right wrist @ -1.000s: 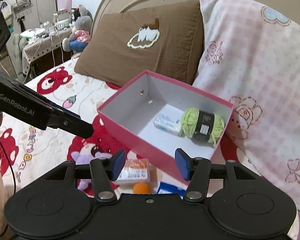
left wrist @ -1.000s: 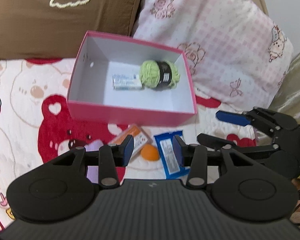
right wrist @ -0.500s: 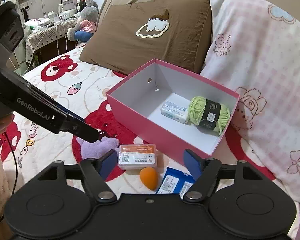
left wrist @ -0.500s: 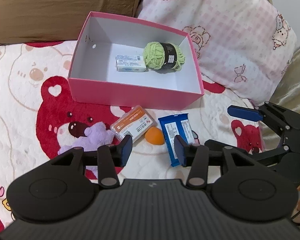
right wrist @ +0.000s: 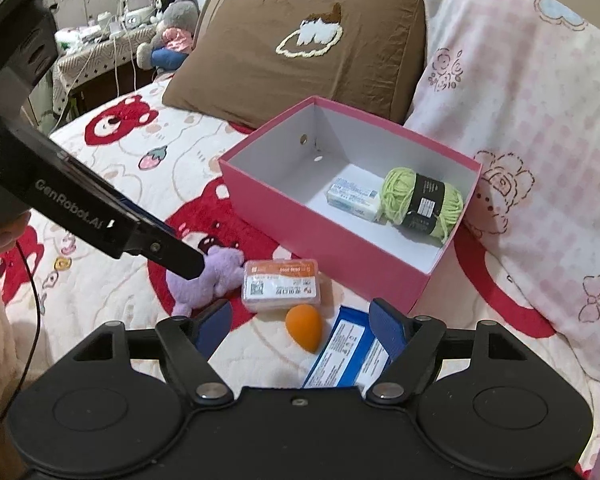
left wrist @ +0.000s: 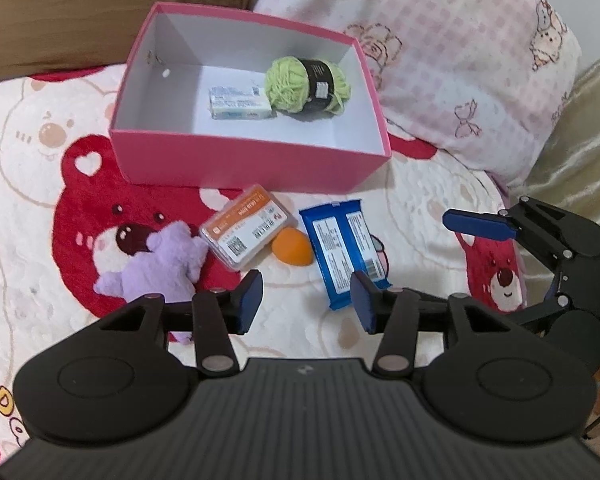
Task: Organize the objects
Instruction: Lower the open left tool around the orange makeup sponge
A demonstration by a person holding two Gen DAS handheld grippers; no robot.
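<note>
Pink box [left wrist: 236,162]: open cardboard box with a white inside, on the bed [left wrist: 28,184] against the brown pillow [right wrist: 300,56] and the pink checked pillow [left wrist: 440,60]; in both views it sits farther from the tongs than a second ago, and more of the bedspread shows in front of it.
Box contents: green yarn ball [left wrist: 306,86] with a black band, touching a small white packet [left wrist: 240,103] on its left.
Left tongs [left wrist: 306,300]: released, blue pads apart, nothing between them, hovering just short of the loose items.
Right tongs [right wrist: 296,320]: released, empty, above the blue packet's near end.
Purple plush [left wrist: 156,260]: on the bed, beside the orange case.
Blue packet [left wrist: 342,248]: flat, label up, just ahead of the left tongs' right finger.
Orange case [left wrist: 246,232]: clear-sided with a printed label, in front of the box.
Orange sponge [left wrist: 292,247]: teardrop-shaped, between case and blue packet, newly in full view.
</note>
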